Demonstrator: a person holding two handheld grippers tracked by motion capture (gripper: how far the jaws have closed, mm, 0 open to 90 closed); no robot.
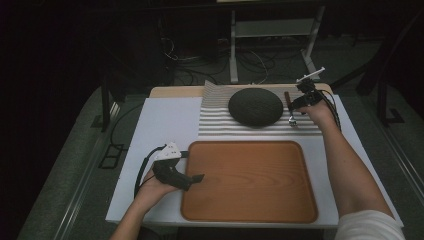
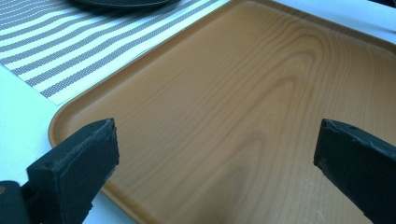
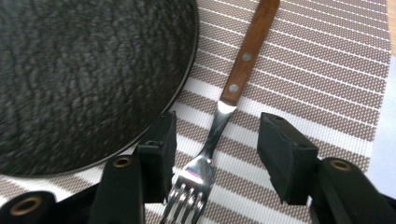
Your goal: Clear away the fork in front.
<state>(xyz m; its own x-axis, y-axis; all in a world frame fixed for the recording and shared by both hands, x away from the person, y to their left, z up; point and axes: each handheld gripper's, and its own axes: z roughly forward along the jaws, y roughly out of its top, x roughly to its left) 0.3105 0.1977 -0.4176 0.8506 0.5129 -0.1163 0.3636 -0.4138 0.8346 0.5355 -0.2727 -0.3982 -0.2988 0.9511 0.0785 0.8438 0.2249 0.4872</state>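
A wood-handled fork (image 3: 219,116) lies on the striped placemat (image 3: 327,60), just right of a dark round plate (image 3: 84,79). My right gripper (image 3: 215,142) is open and straddles the fork's metal neck, one jaw on each side. In the high view this gripper (image 1: 298,106) sits at the plate's (image 1: 255,106) right edge, over the fork (image 1: 289,104). My left gripper (image 2: 215,154) is open with nothing between its jaws, hovering over the near-left corner of the wooden tray (image 2: 243,93). From above it (image 1: 192,179) rests at the tray's (image 1: 250,182) left rim.
The placemat (image 1: 215,120) lies behind the tray on a white tabletop (image 1: 160,120). Cables and metal stand legs (image 1: 233,55) are on the floor beyond the table's far edge.
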